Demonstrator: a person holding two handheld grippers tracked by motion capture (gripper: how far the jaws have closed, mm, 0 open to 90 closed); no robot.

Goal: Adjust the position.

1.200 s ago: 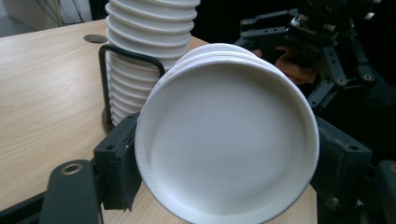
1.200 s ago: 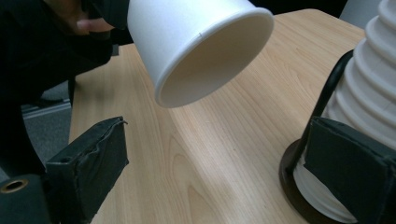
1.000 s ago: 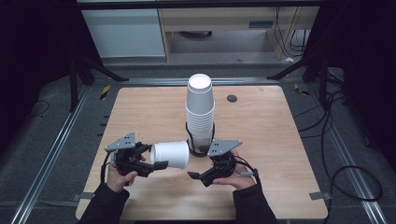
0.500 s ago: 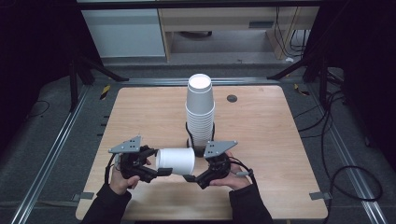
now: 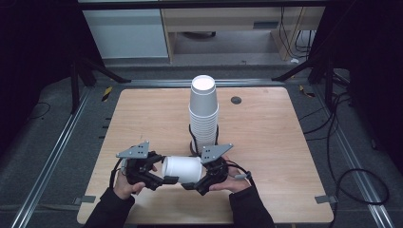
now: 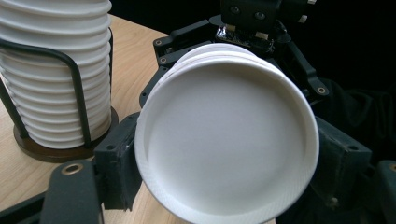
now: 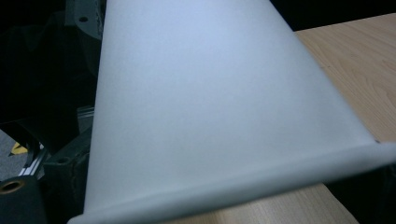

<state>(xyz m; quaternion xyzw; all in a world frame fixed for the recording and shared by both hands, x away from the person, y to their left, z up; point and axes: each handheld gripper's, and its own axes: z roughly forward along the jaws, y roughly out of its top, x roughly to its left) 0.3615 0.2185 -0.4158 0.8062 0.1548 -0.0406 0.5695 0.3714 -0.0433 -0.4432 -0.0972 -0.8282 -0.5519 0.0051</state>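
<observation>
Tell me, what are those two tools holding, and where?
A white paper cup, lying sideways: the left tool at its base end, the right tool at its rim end.

A lab or test bay, not a home. A bare wooden table [image 5: 266, 142] sits inside aluminium frame rails [image 5: 52, 156] on grey floor. Behind the table, plain white and beige cabinets [image 5: 133, 28]; to its right, loose black cables [image 5: 351, 175]. Black tripod legs [image 5: 95, 71] flank its far corners.
</observation>
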